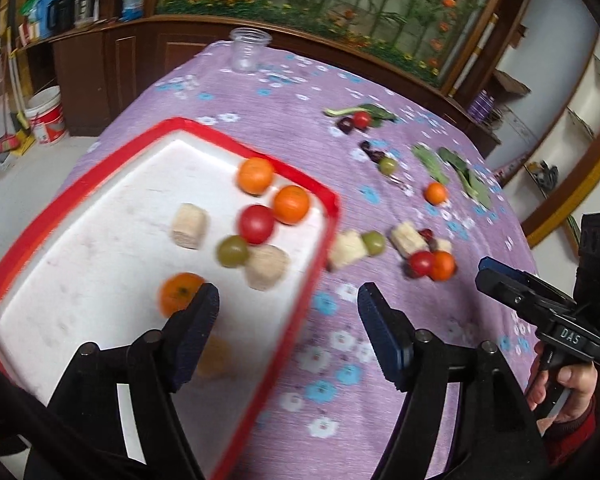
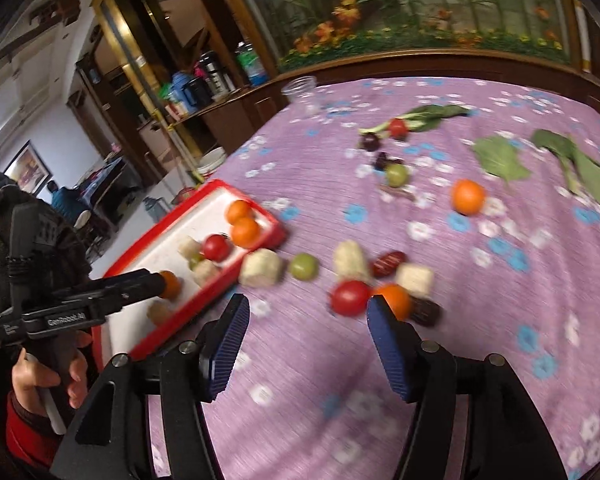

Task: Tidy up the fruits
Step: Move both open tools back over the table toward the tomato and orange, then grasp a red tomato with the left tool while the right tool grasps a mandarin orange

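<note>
Through the left wrist camera I am looking down at the red-rimmed white tray (image 1: 40, 240), where three oranges, a red tomato (image 1: 256, 224), a green fruit (image 1: 232, 251) and two pale chunks are already lying. My left gripper (image 1: 288, 336) is hanging over the tray's near corner with its fingers spread and nothing between them; the nearest orange (image 1: 178, 292) is sitting just beside the left fingertip, apart from the pads. More fruit is waiting on the purple flowered cloth (image 1: 380, 92) to the right of the tray.

Through the right wrist camera I am seeing the right gripper (image 2: 308, 332) over bare cloth, fingers likewise spread and empty. Just ahead of them a red tomato (image 2: 350, 297) and an orange (image 2: 394, 300) are lying side by side, touching.

I am judging this as the gap between drops: both hands free, part of the fruit sorted. Next I am needing to bring the right fingers around that tomato or orange without knocking its neighbour away.
</note>
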The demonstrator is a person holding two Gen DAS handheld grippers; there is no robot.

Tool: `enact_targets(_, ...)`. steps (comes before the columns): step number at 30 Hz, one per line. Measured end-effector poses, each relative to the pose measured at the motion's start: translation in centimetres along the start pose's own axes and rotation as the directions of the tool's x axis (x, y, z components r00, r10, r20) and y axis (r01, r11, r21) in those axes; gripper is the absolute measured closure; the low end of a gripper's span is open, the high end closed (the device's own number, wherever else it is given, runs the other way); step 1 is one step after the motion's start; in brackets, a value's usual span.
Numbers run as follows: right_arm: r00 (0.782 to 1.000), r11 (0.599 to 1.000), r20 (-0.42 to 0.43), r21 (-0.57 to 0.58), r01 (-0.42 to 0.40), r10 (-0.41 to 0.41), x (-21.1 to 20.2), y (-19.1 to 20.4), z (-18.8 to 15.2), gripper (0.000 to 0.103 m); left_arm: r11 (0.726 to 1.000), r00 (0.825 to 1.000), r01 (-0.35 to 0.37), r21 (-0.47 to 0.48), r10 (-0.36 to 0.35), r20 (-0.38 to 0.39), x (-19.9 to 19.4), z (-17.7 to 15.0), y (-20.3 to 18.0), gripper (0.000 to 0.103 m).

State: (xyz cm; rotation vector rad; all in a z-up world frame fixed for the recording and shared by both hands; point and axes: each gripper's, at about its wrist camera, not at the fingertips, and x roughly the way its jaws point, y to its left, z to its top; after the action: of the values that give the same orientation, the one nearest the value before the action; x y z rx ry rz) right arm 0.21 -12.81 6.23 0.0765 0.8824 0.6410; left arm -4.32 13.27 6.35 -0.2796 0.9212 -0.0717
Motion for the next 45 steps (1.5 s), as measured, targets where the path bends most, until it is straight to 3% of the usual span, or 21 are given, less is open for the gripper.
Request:
enact_targets(9, 0.998, 0.998, 0.008, 0.042, 0.056, -0.056, -2.1, -3.5, -2.3, 0.04, 0.994, 0.999, 0.039, 0.1, -0.035, -0.033, 1.2, -1.3, -4.8, 0.032)
enact_targets(17, 0.998, 0.997, 0.008, 0.057, 0.059, -0.059, -2.4, -4.1, -3.3, 0.04, 0.984, 0.996, 0.057, 0.169, -0.044, -0.077, 2.8, -2.5, -7.8, 0.032)
enact_targets(28, 0.998, 0.998, -0.003, 0.026, 0.065, -0.065, -2.2, -4.3, -2.9, 0.041, 0.969, 0.994, 0.088, 0.229, -0.073, -0.076, 4.7, -2.0, -10.4, 0.032)
enact_targets(32, 0.999, 0.999, -0.025, 0.003, 0.04, -0.04, -1.0, -3.8, -2.0, 0.056, 0.966, 0.995, 0.082, 0.247, -0.067, -0.068, 5.8, -1.6, -11.0, 0.032)
enact_targets(34, 0.999, 0.999, -0.032, -0.016, 0.034, -0.034, -0.3, -3.5, -1.5, 0.06, 0.964, 0.995, 0.081, 0.255, -0.066, -0.068, 6.3, -1.4, -11.1, 0.047)
enact_targets(36, 0.998, 0.999, -0.047, -0.031, 0.032, -0.033, 0.8, -3.3, -0.9, 0.061, 0.962, 0.994, 0.081, 0.26, -0.059, -0.091, 7.3, -1.2, -11.2, 0.055)
enact_targets(42, 0.995, 0.997, -0.073, -0.05, 0.066, -0.069, 3.2, -3.3, 0.0, 0.063, 0.958, 0.993, 0.088, 0.274, -0.062, -0.105, 8.3, -1.3, -11.6, 0.056)
enact_targets(45, 0.99, 0.991, -0.086, -0.085, 0.102, -0.109, 4.4, -3.2, 0.0, 0.072, 0.956, 0.992, 0.089, 0.281, -0.059, -0.112, 8.8, -1.2, -11.8, 0.056)
